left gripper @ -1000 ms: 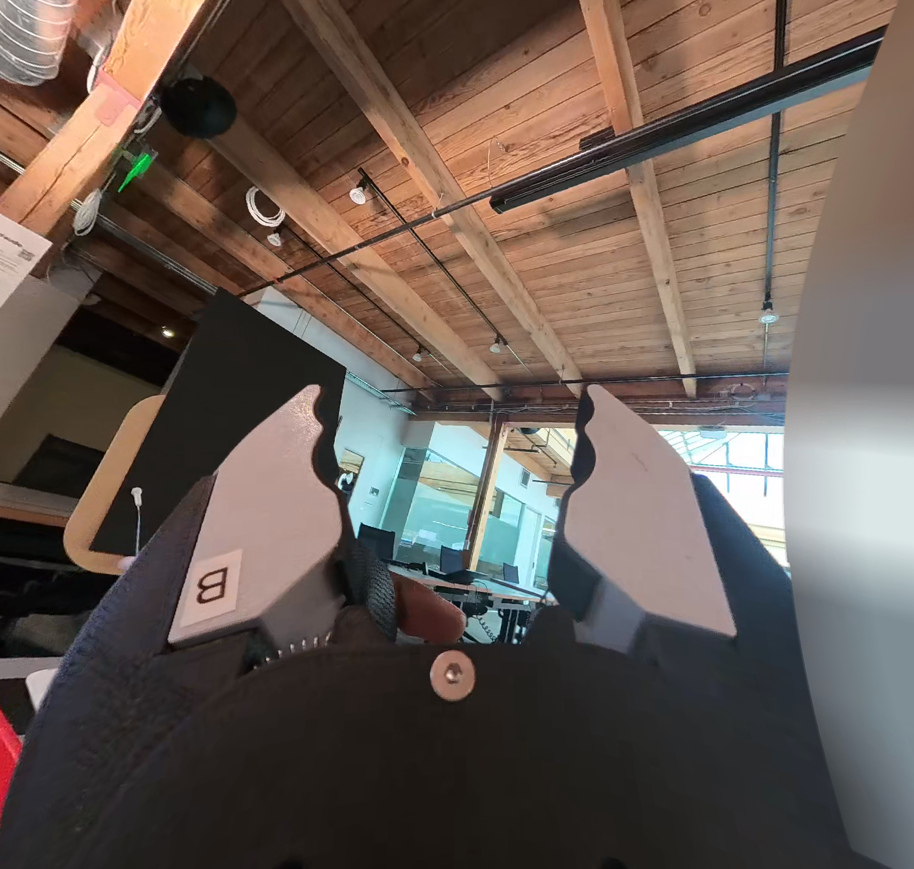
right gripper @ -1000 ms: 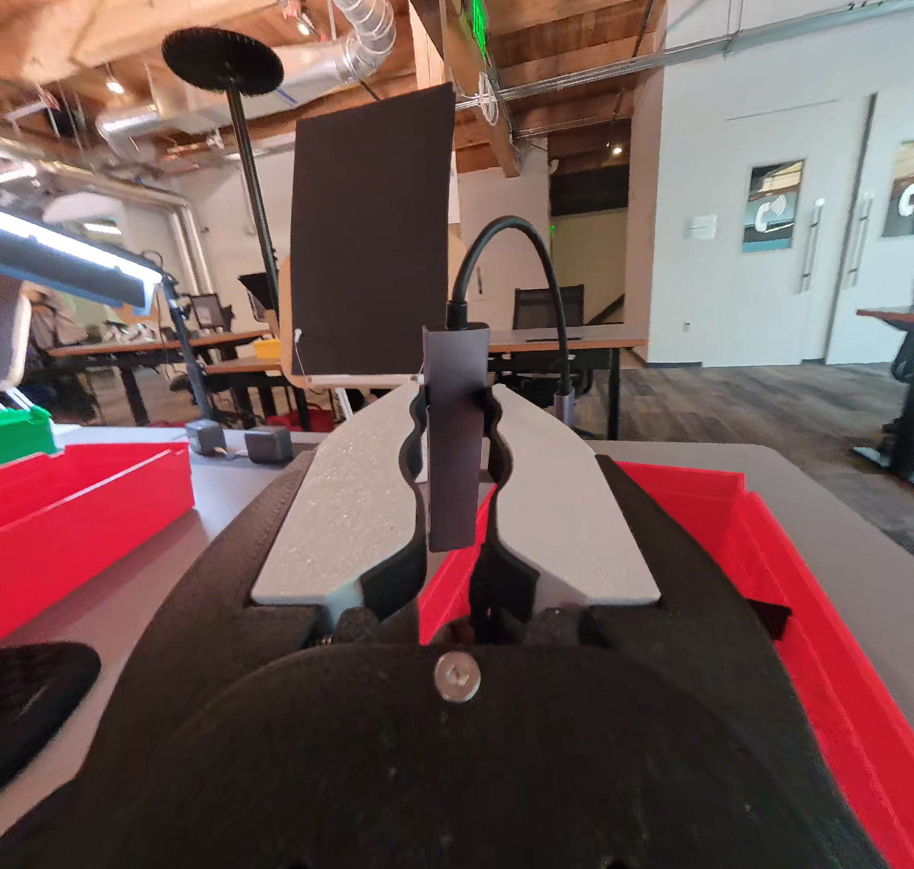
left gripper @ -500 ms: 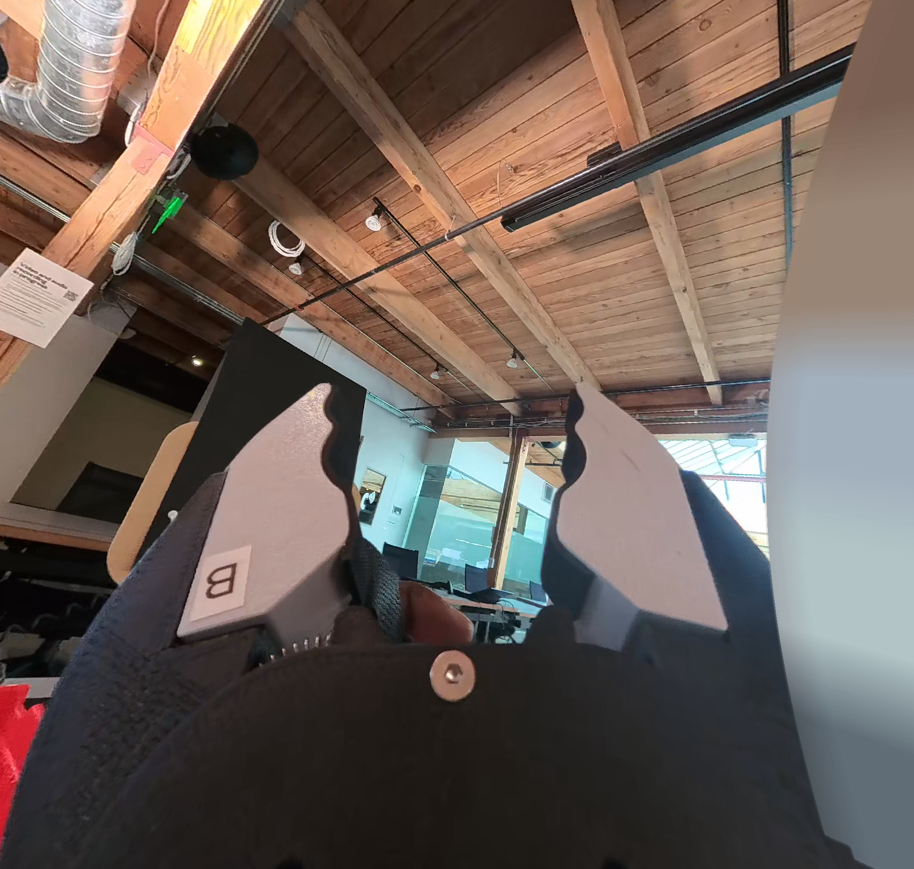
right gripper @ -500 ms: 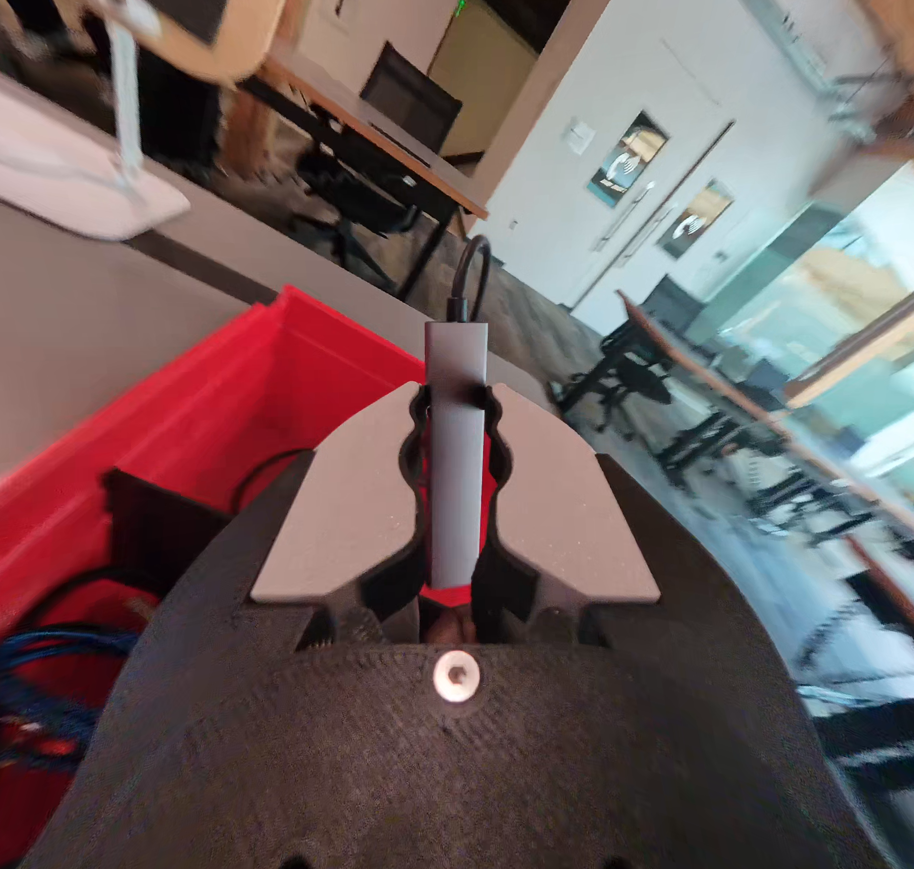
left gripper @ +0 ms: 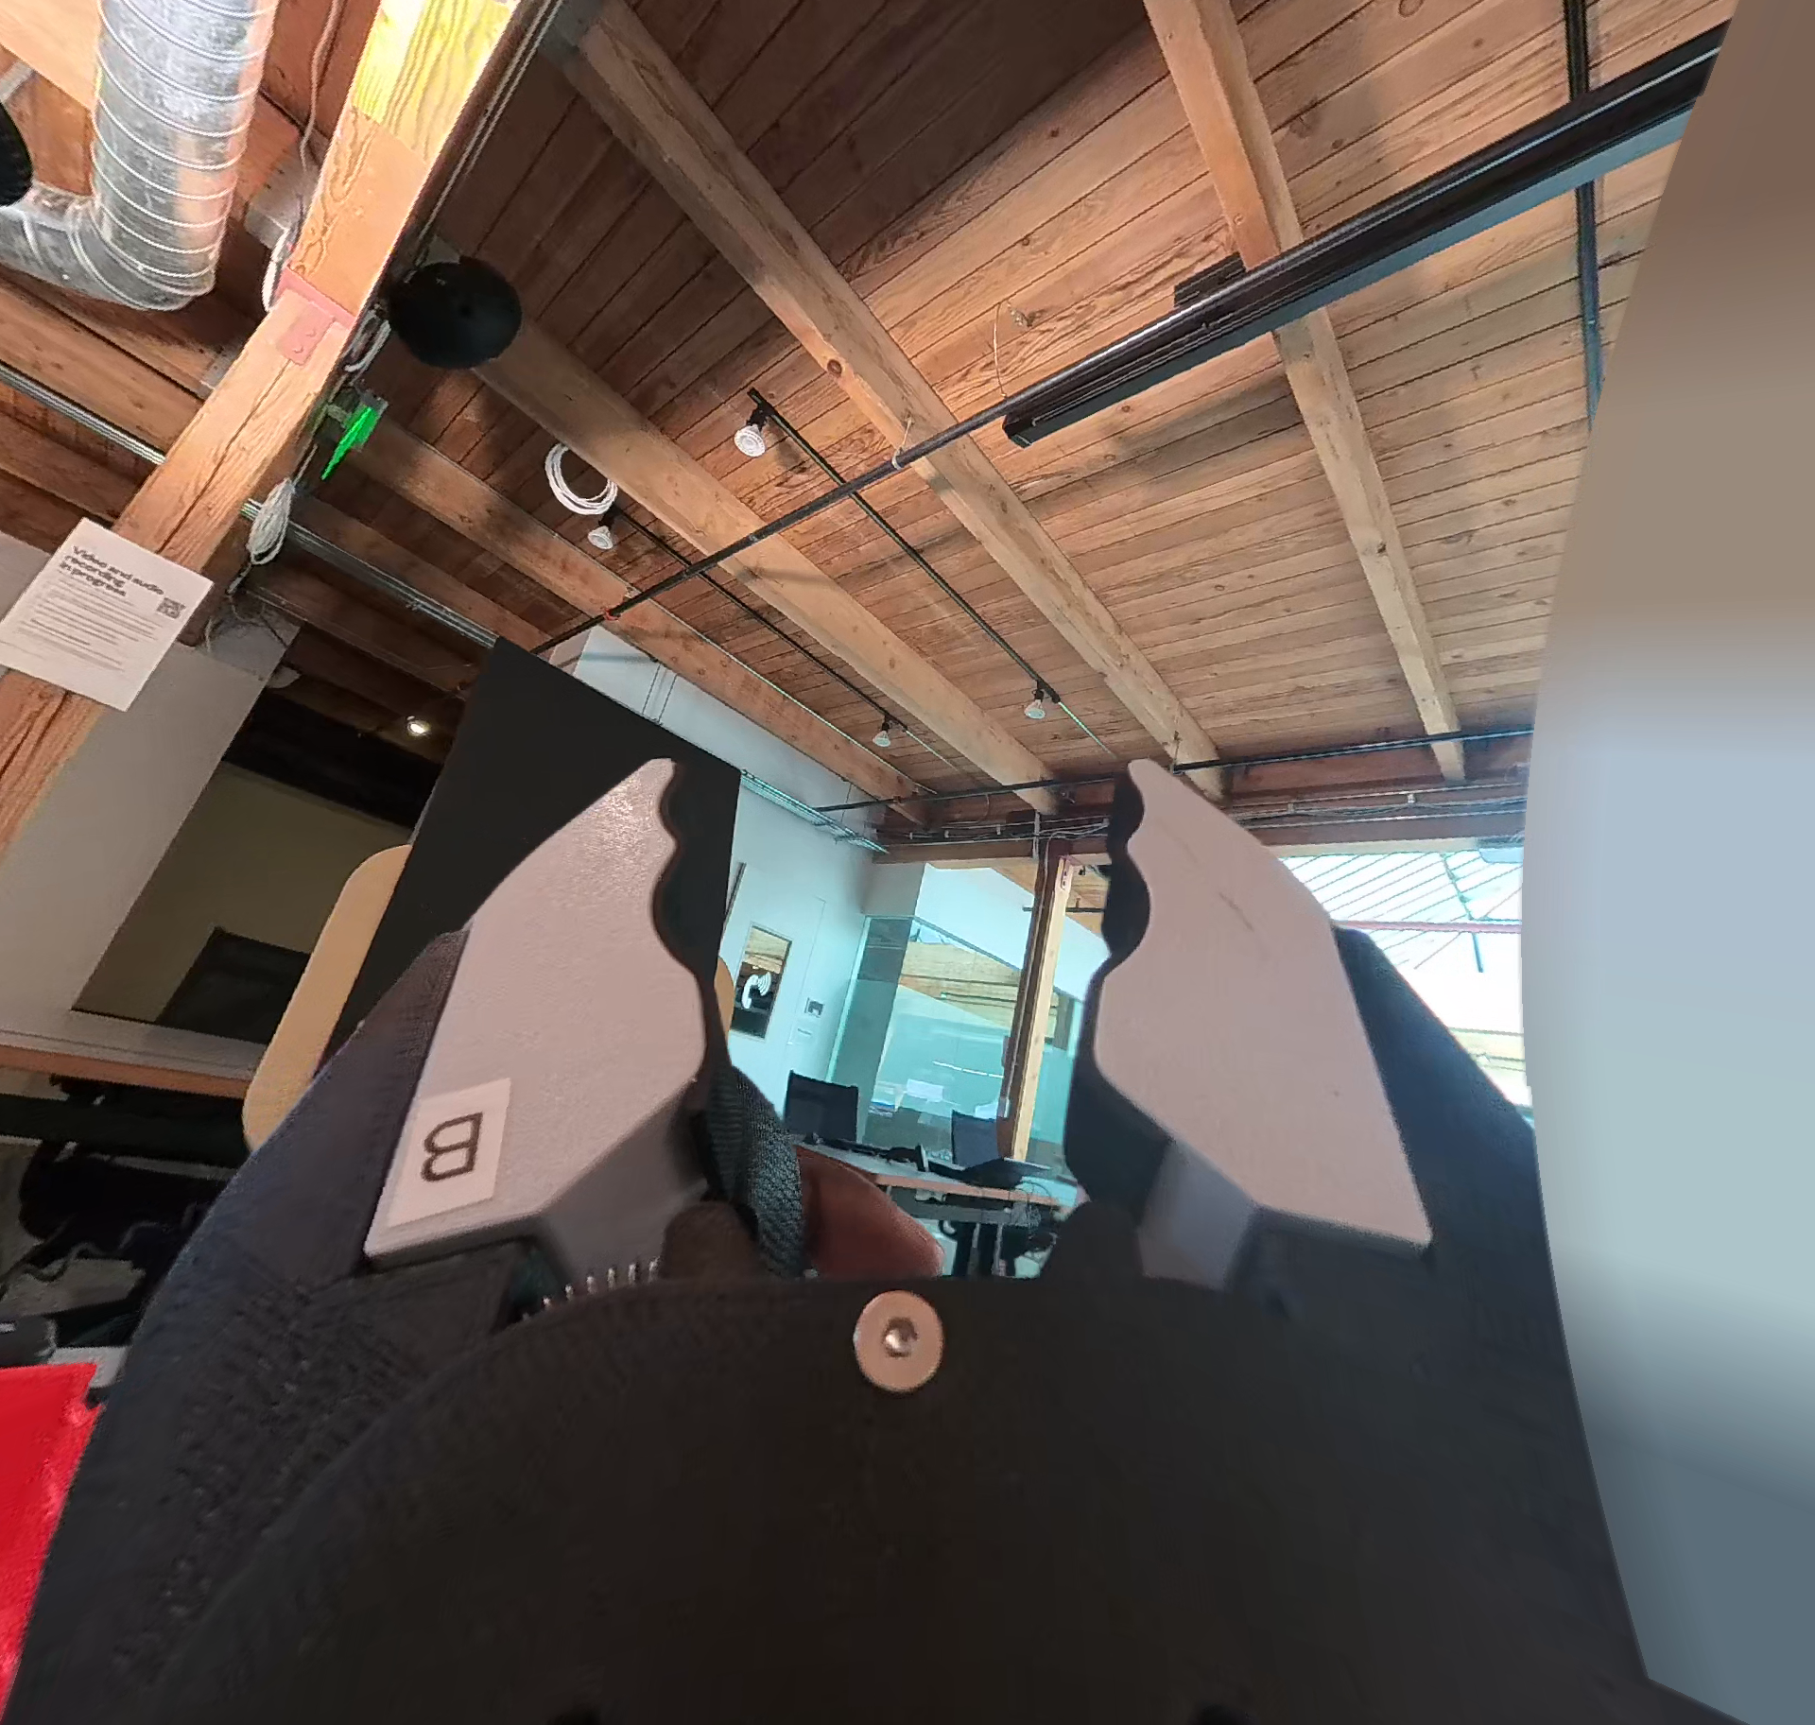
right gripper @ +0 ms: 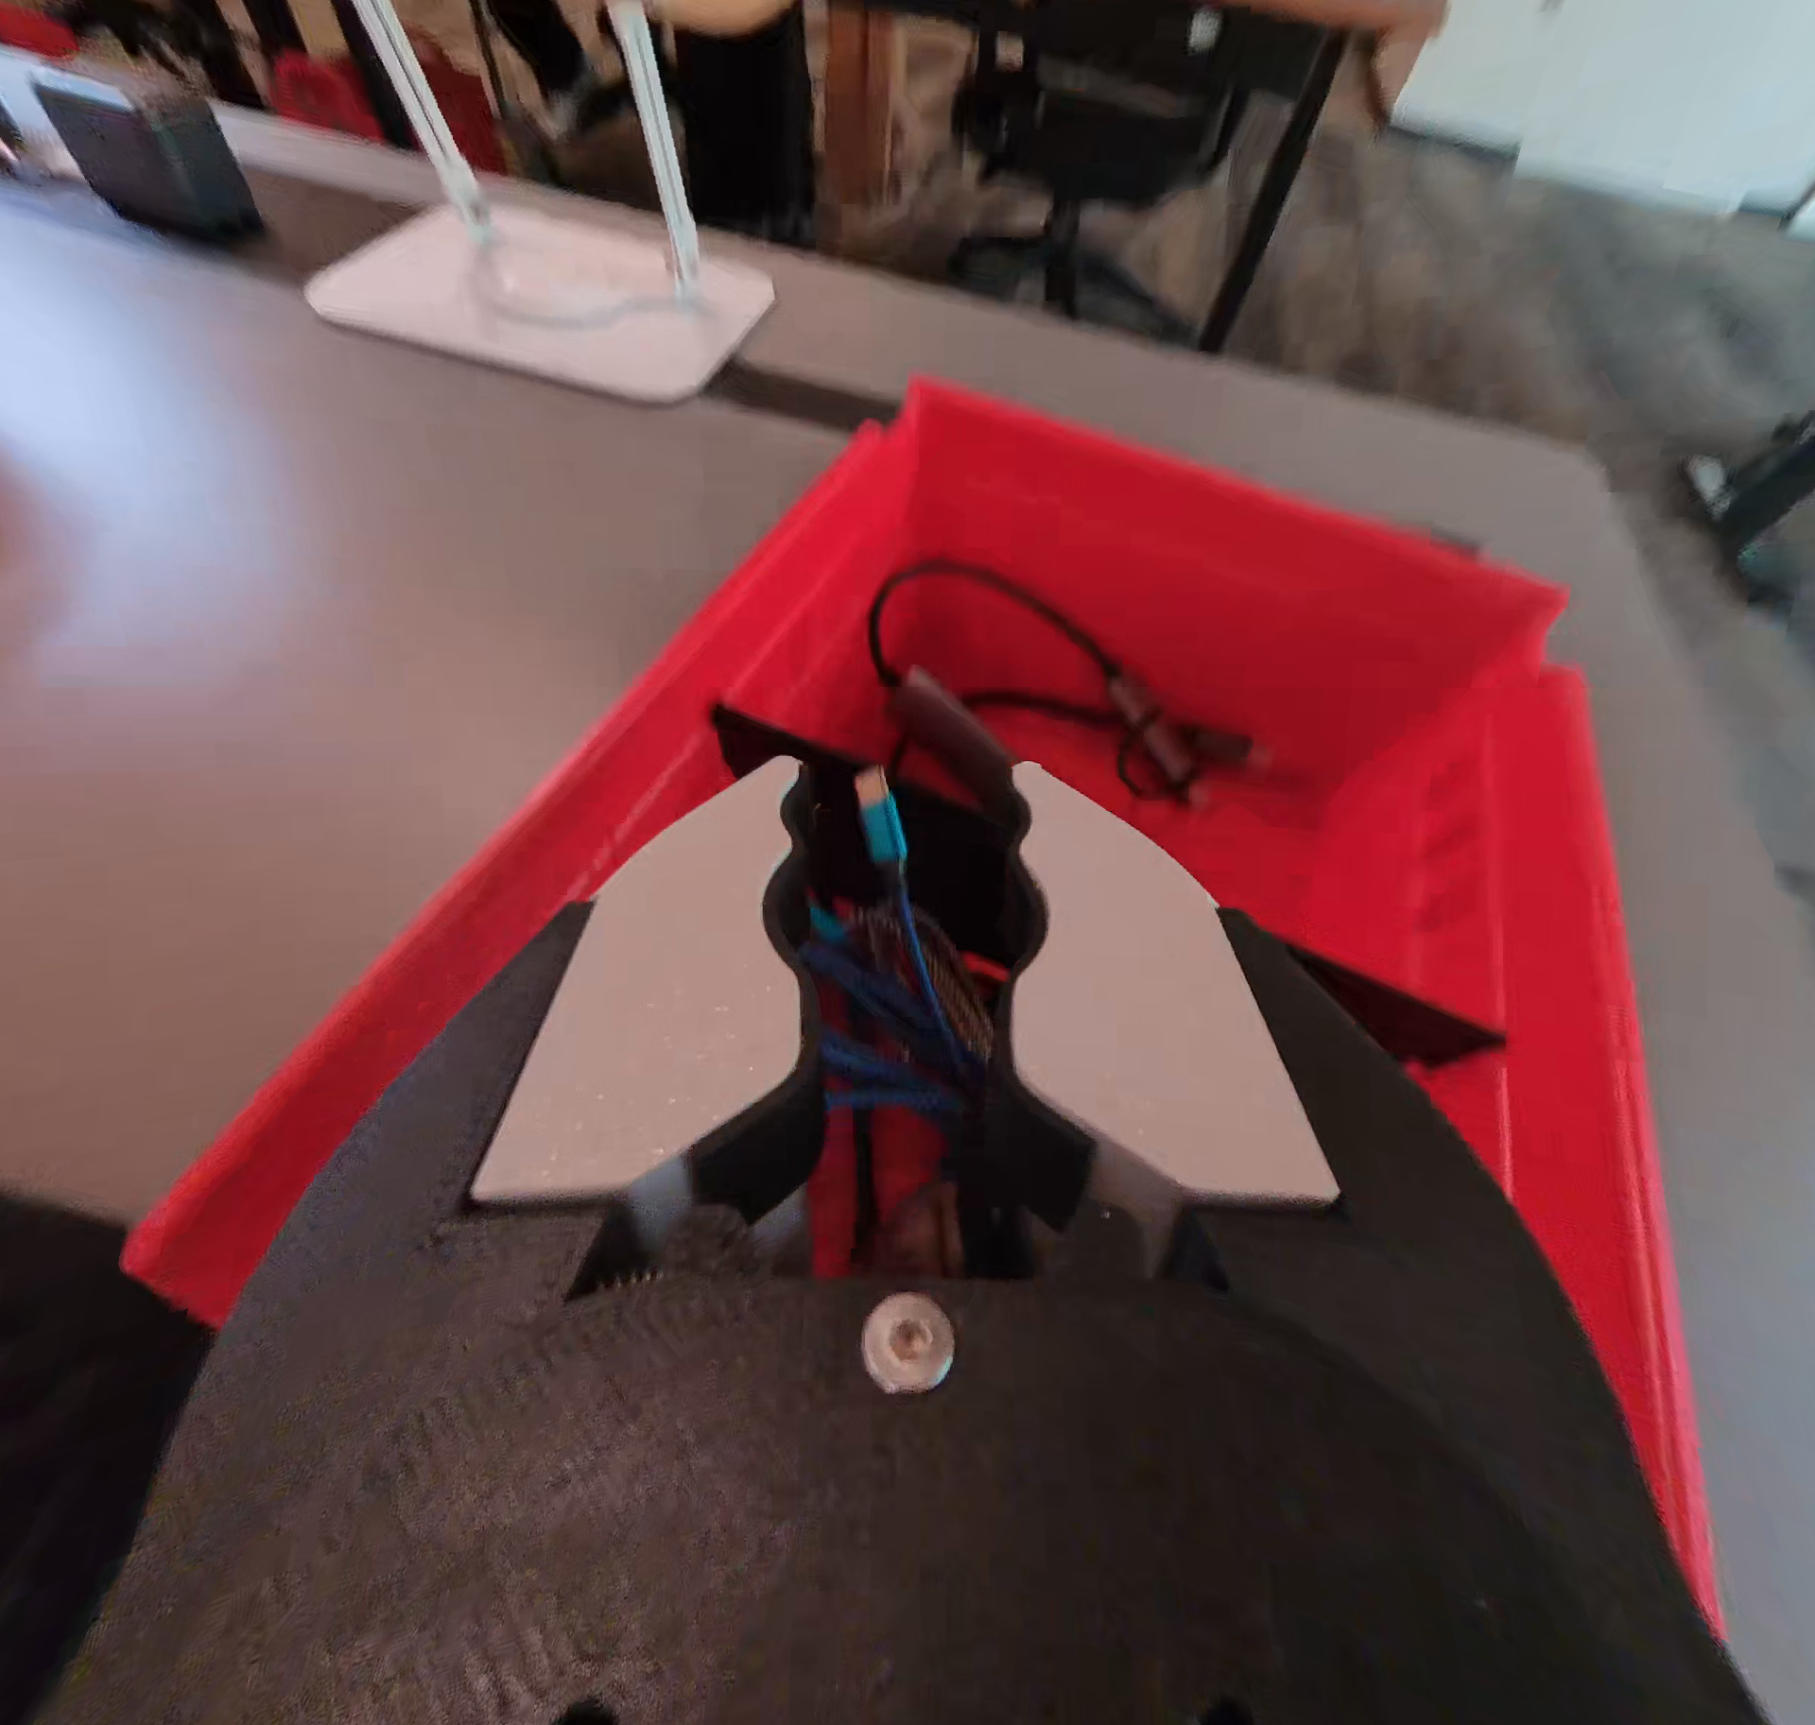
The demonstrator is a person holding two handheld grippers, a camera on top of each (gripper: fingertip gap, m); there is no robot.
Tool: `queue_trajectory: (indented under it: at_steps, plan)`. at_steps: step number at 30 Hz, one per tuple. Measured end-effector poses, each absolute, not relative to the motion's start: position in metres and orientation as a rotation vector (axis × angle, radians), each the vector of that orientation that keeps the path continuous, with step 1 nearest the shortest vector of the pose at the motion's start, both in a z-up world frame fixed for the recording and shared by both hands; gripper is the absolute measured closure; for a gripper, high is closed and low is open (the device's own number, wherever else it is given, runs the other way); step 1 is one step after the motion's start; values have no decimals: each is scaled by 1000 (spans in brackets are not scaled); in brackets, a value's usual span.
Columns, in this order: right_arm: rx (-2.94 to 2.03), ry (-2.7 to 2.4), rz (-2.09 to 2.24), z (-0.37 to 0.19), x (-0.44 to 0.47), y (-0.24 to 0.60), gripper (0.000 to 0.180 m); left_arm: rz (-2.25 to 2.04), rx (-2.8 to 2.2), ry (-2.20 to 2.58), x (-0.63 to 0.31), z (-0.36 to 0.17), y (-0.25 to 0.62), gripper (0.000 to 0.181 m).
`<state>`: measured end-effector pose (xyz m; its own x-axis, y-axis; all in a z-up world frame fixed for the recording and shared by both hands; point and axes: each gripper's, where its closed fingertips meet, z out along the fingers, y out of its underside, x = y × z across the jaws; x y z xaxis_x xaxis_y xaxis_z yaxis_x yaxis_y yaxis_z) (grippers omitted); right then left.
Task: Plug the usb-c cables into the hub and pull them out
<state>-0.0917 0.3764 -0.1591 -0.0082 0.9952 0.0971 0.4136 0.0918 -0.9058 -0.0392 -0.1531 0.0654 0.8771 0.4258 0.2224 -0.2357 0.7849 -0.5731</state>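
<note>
Right wrist view, blurred by motion, looked down into a red bin [right gripper: 1228,539] on a grey table [right gripper: 295,598]. The right tongs [right gripper: 908,779] stood apart over the bin with nothing between their tips. Beyond the tips, in the bin's far half, lay the dark hub [right gripper: 958,730], its long axis running from just ahead of the right finger away and to the left, the far end pointing up-left; its black lead [right gripper: 982,588] looped from that end round to the right, to dark plugs [right gripper: 1188,745] lying ahead and right of the tongs. Between the fingers, lower down, sat a bundle of blue cable [right gripper: 884,1020] with one light-blue plug [right gripper: 881,819] pointing away from the camera, near the left fingertip. A white stand [right gripper: 550,303] stood on the table far ahead and left. Left wrist view aimed up at a wooden ceiling [left gripper: 982,254]; the left tongs [left gripper: 902,789] were wide apart and held nothing.
</note>
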Motion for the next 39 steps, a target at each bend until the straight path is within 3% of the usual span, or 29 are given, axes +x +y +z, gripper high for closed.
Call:
queue_trajectory:
  at_steps: [6,12,18,24,30,33,35,36,37,39]
  plan:
    - [-1590,-1652,591,-210,-81,391,180,376,-615,-350,-37,65,-145,104]
    - [-1461,-1825,207,-233,-83,388,180,496,-806,-362,-43,54,-128,104]
    - [-1442,-1346,268,-175,-61,397,144,851,-890,-573,-75,37,-170,106]
    - [-1422,-1053,667,-142,-18,356,125,961,-734,-789,-84,31,-241,105]
    - [-1332,-1291,971,-160,-21,273,91,1131,-555,-837,-68,37,-283,106]
    - [-1414,-1407,742,-192,-31,276,109,1076,-521,-803,-63,41,-282,107]
    - [-1408,-1371,602,-198,-36,284,157,1071,-498,-784,-59,44,-283,109]
    - [-1390,-1347,557,-198,-40,286,166,1087,-494,-777,-57,45,-283,110]
    - [-1370,-1341,528,-198,-43,284,174,1108,-495,-771,-56,46,-284,110]
    - [-1338,-1380,522,-198,-53,273,172,1135,-499,-756,-54,48,-283,112]
